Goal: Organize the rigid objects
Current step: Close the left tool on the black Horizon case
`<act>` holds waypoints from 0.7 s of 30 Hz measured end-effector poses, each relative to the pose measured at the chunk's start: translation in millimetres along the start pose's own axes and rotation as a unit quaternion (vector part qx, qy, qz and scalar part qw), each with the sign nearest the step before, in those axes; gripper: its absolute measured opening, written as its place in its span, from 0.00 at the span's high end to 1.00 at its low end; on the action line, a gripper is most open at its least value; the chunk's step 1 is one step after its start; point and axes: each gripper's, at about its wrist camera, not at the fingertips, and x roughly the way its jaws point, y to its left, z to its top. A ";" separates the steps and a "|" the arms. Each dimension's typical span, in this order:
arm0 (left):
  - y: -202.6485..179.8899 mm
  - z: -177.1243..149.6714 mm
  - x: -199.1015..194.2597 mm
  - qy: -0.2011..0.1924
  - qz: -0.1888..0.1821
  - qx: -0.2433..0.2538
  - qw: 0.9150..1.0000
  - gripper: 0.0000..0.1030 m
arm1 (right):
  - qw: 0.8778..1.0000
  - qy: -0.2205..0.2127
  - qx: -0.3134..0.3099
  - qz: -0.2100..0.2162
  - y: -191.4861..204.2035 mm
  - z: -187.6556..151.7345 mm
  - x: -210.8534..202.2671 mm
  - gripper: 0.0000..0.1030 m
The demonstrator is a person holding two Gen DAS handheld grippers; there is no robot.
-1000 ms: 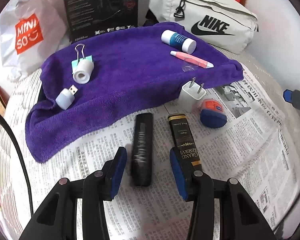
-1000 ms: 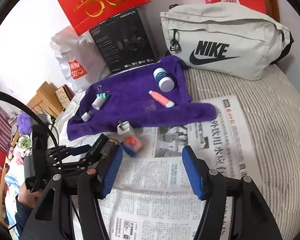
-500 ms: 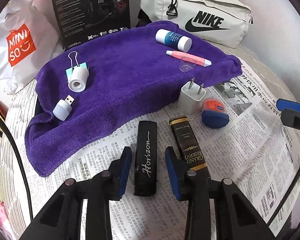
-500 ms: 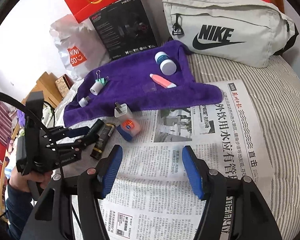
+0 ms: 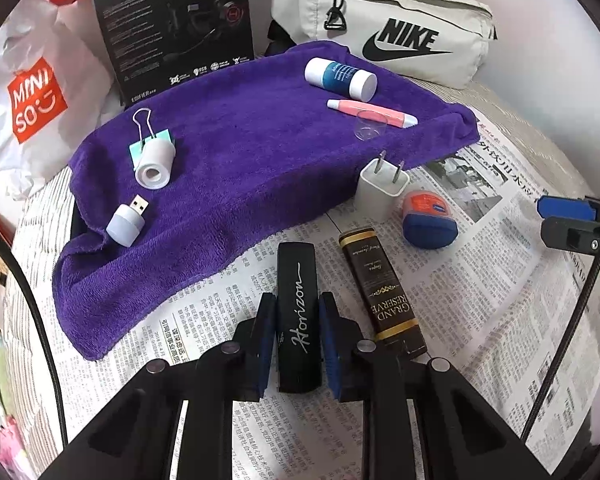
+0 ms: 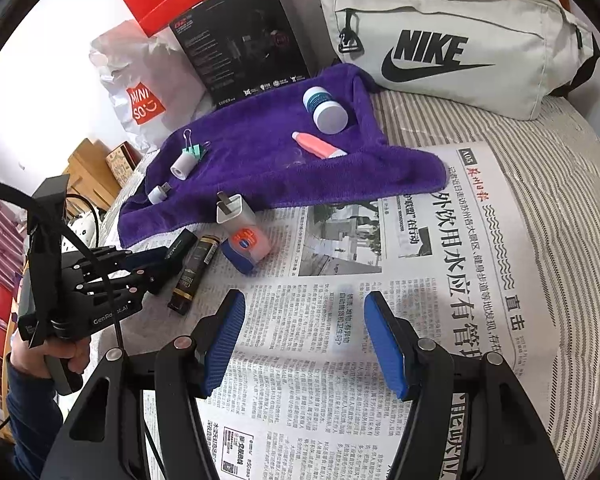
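Left gripper point(image 5: 299, 328) jaws shut on black Horizon box point(image 5: 299, 312), long axis parallel to fingers, lying on newspaper point(image 5: 480, 280); right gripper point(image 6: 304, 336) wide open, empty, farther away.

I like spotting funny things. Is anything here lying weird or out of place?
The pink tube lies uncapped on the purple towel, with what looks like its clear cap loose beside it. The white charger rests prongs-up, half against the towel's edge.
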 end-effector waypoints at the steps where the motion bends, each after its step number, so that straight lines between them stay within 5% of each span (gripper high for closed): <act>1: 0.4 -0.2 0.0 -0.001 0.000 -0.002 1.000 0.79 | 1.000 0.001 -0.003 0.001 1.7 -0.3 0.9 0.40; 13: 8.2 -9.5 -2.6 -0.003 -0.005 -0.019 1.000 0.80 | 0.999 0.013 -0.038 0.034 29.1 7.8 25.5 0.40; 21: 18.0 -15.5 -5.8 -0.005 -0.006 -0.040 0.999 0.80 | 0.992 0.027 -0.124 0.011 46.1 26.7 51.7 0.41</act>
